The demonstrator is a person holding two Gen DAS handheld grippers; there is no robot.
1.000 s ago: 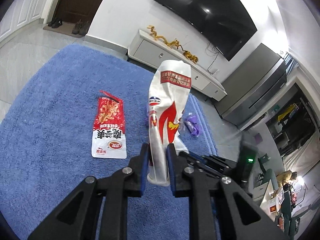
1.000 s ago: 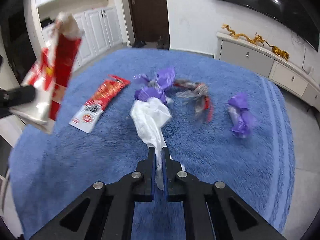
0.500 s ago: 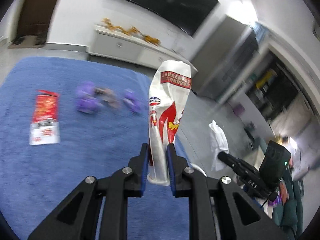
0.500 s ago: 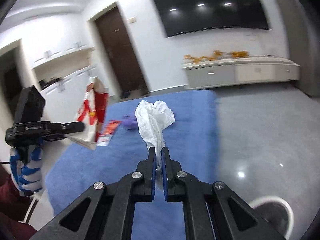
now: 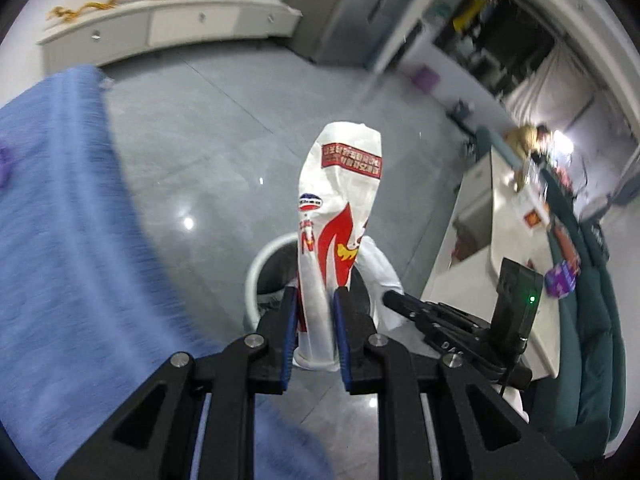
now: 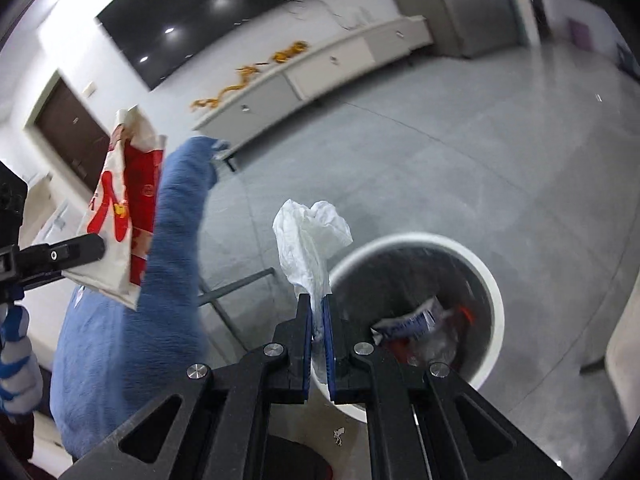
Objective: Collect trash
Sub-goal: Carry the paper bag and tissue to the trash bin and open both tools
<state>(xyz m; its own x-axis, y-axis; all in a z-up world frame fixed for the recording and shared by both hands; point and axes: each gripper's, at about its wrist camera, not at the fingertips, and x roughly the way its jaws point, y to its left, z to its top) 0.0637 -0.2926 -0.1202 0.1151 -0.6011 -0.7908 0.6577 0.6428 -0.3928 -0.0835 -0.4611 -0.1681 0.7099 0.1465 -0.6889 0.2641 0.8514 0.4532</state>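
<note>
We see a white-and-red snack bag point(image 5: 340, 216) standing upright, crumpled, pinched at its base. A crumpled white tissue point(image 6: 312, 240) is held just above the round white bin point(image 6: 494, 280), which already contains wrappers point(image 6: 416, 324).

Black tool point(image 5: 314, 312) arms, blue pads, silver screws, blue-white striped glove point(image 6: 18, 364)

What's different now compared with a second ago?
Both grippers swung away from the blue rug toward the white bin on the grey floor, now below them. Nothing was taken or let go: the left gripper still clamps the red-and-white bag, the right gripper the white tissue.
</note>
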